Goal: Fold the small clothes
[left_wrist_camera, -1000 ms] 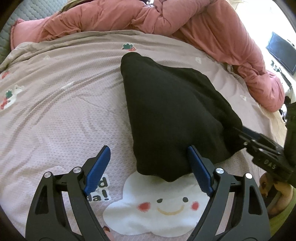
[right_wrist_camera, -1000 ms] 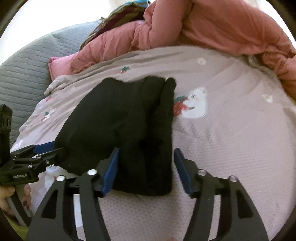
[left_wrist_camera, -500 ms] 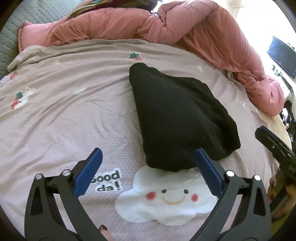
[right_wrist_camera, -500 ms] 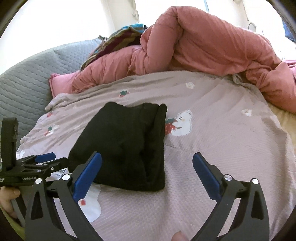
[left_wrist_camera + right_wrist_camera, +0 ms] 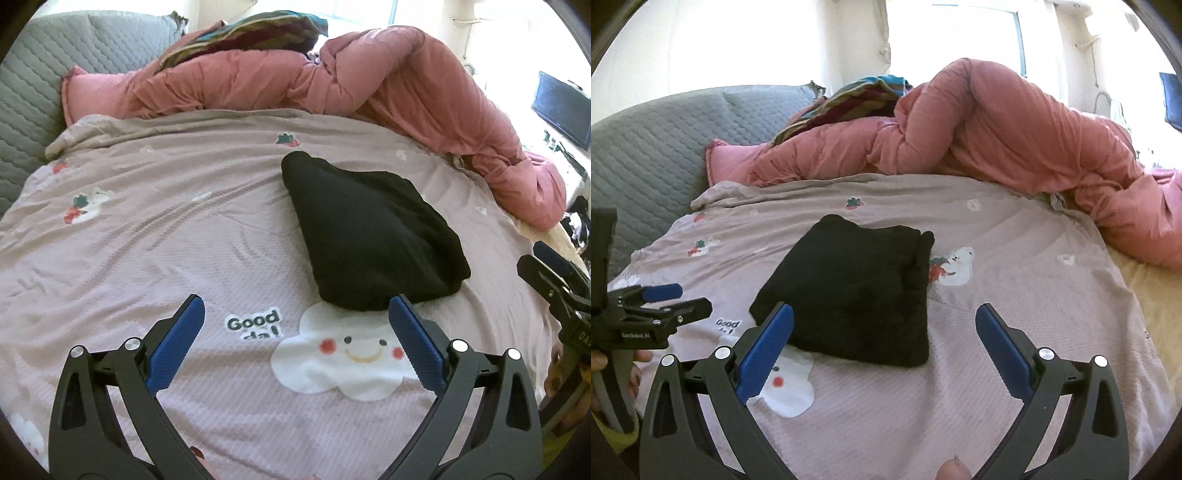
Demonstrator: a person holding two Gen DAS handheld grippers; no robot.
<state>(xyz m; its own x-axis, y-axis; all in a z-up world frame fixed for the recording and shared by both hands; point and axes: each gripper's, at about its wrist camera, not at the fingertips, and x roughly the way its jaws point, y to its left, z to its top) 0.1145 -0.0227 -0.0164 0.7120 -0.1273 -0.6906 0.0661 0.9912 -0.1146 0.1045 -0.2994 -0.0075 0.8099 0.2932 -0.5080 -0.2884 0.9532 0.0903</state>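
While both grippers are hanging over the sheet [image 5: 110, 258], the left gripper [image 5: 295, 317] & right gripper [image 5: 884, 325] are gaping wide — nothing between the pads. The folded black garment [image 5: 369, 236] is lying just beyond, on the sheet's cloud print [image 5: 343, 362]. Further back — a pink duvet [image 5: 997, 129] is lying bunched up.

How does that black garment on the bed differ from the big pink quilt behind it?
The black garment is small and folded into a flat, neat packet; the pink quilt is large, puffy and bunched in a loose heap. The garment lies near the front on the mauve printed sheet; the quilt is piled along the far side. Both rest on the bed, and neither is touched by the open jaws.
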